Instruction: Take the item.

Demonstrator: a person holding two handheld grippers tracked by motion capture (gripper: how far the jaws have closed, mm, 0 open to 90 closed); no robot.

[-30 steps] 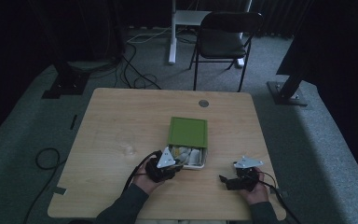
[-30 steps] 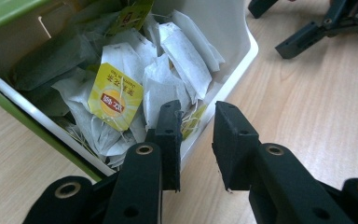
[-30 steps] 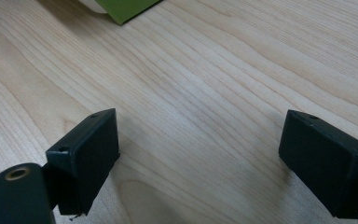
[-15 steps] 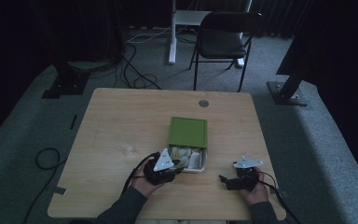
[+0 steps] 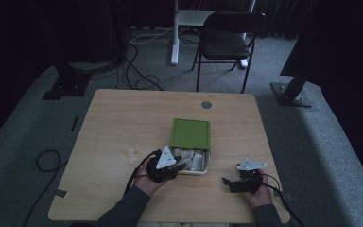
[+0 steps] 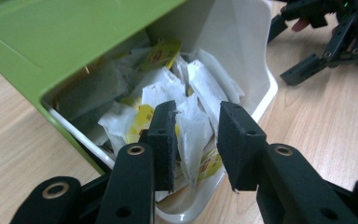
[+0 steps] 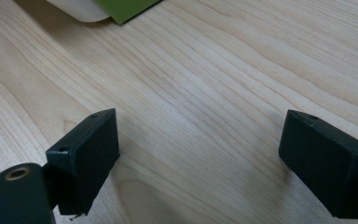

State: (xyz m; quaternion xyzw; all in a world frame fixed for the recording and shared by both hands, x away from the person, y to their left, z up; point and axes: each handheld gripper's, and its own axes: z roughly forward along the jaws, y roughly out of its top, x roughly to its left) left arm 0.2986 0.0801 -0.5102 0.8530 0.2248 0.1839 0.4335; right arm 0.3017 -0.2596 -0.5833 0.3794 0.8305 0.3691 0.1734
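High view put my left tongs (image 5: 170,166) at lower centre-left of the frame, pushed up against the near end of the white box (image 5: 203,169), whose green lid (image 5: 190,133) was slid back toward the top of the frame so only the near part stood open. Further right, in the lower right, my right tongs (image 5: 228,182) rested low over the bare surface (image 5: 123,118), well apart from the box.

In the left gripper view the lid (image 6: 51,42) took the upper left, with the heap of tea bags (image 6: 168,88) spilling out beneath it in the middle. My left tongs (image 6: 196,140) were partly spread, jaws on either side of one white tea bag (image 6: 192,128) that stood up between them; I could not tell whether the pads were touching the paper yet. The other tool lay in the upper right.

In the right gripper view my right tongs (image 7: 198,154) were spread wide over plain wood, holding nothing, with a corner of the box and lid at upper left.

I judged the step in hand to be picking a single bag out of the box. The next move would call for pressing the left jaws together on that one bag only, then lifting straight up so the tag strings of its neighbours do not drag along.
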